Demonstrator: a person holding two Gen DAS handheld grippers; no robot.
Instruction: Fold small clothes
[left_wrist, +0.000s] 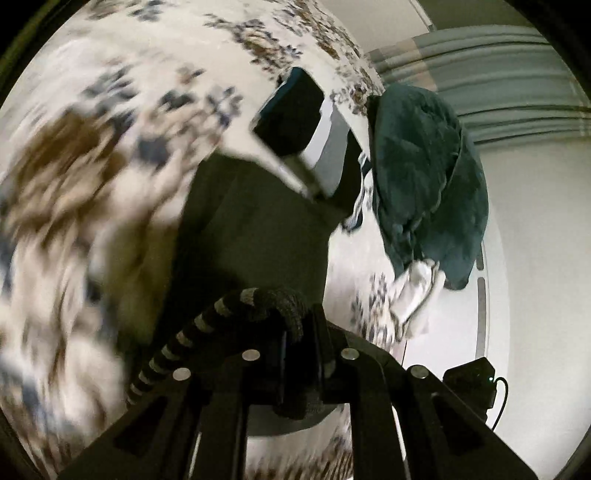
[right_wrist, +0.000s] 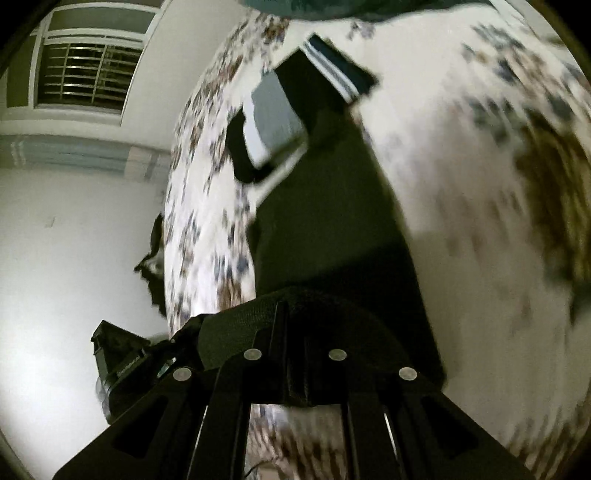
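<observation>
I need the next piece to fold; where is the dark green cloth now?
In the left wrist view the dark green cloth lies crumpled at upper right on the floral sheet, above a white cloth.

The right hand-held gripper (right_wrist: 295, 354) is at the bottom of the picture, and its two black fingers are closed tight on the near edge of a dark cloth (right_wrist: 332, 229). The cloth stretches away from the fingers across a bed (right_wrist: 461, 240) with a white sheet that has blue and brown flowers on it. At the far end of the cloth there is a cuff with white stripes (right_wrist: 340, 70) and a grey and white part (right_wrist: 273, 118). Some teal cloth (right_wrist: 314, 7) peeks in at the top edge. On the left there is a white wall (right_wrist: 66, 240), a window with bars (right_wrist: 85, 74) high up, and a black box (right_wrist: 118, 362) low down beside the bed. The picture is blurry.
</observation>
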